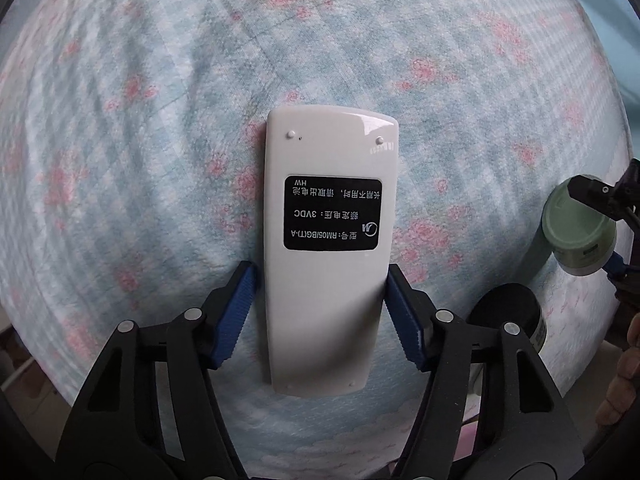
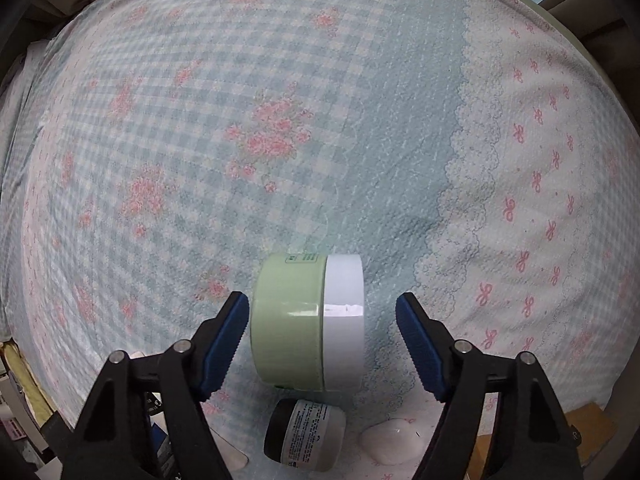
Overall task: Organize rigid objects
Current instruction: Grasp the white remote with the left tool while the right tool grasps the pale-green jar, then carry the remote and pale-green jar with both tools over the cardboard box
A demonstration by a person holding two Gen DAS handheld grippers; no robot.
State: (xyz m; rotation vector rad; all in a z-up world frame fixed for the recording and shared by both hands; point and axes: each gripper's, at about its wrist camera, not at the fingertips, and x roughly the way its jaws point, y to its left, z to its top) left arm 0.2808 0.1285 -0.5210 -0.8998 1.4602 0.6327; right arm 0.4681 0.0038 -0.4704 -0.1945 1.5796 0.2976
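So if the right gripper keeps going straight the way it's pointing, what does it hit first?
Probably the bedsheet. The green jar lies on its side between the right gripper's pads, so it would likely slide alongside; depth is unclear.

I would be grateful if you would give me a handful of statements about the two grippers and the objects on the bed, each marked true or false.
1. The white remote lies with its black label facing up. True.
2. The left gripper straddles the remote's lower half. True.
3. The green jar stands upright on its base. False: it lies on its side, its white lid pointing right in the right wrist view.
4. Both pads of the right gripper press on the jar. False: the right-hand pad stands clear of the lid.
5. A smaller black-lidded jar lies near the green one. True.
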